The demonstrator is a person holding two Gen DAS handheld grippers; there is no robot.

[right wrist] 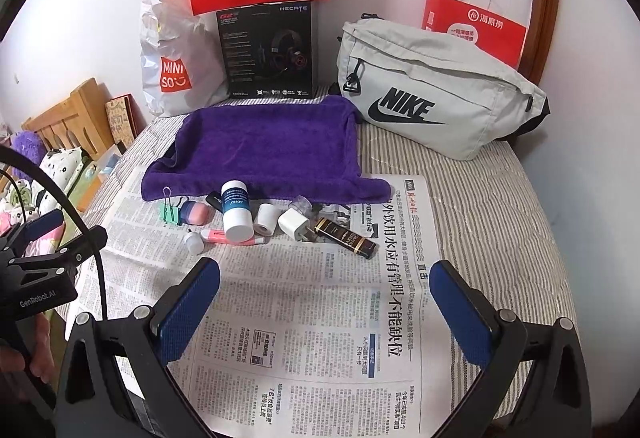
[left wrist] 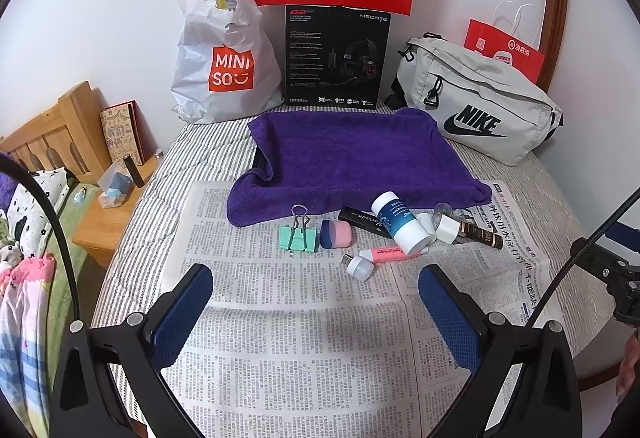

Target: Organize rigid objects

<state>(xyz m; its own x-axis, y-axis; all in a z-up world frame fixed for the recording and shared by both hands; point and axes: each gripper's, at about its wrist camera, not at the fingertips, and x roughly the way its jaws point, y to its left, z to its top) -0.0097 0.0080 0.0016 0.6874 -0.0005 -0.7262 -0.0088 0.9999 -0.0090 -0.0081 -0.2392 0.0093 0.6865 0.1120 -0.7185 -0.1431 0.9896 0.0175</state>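
A: Nearest us?
B: Both tools hover spread wide and hold nothing: the left gripper point(left wrist: 316, 294) and the right gripper point(right wrist: 324, 290) above bare newspaper point(right wrist: 304, 338), whose right edge gives way to striped bedding point(right wrist: 492, 238).

A: And the objects?
B: Ahead of both, a cluster along the near edge of the purple towel point(left wrist: 352, 157): a green binder clip point(left wrist: 299, 236), a pink-and-blue case point(left wrist: 336, 234), a white bottle point(left wrist: 400, 224) lying across a pink highlighter point(left wrist: 390, 253), a white charger plug point(right wrist: 294, 224), and a dark gold-lettered tube point(right wrist: 346, 238).

A: Beyond?
B: A Nike bag point(right wrist: 432, 97) and a headset box point(left wrist: 336, 57) against the wall.
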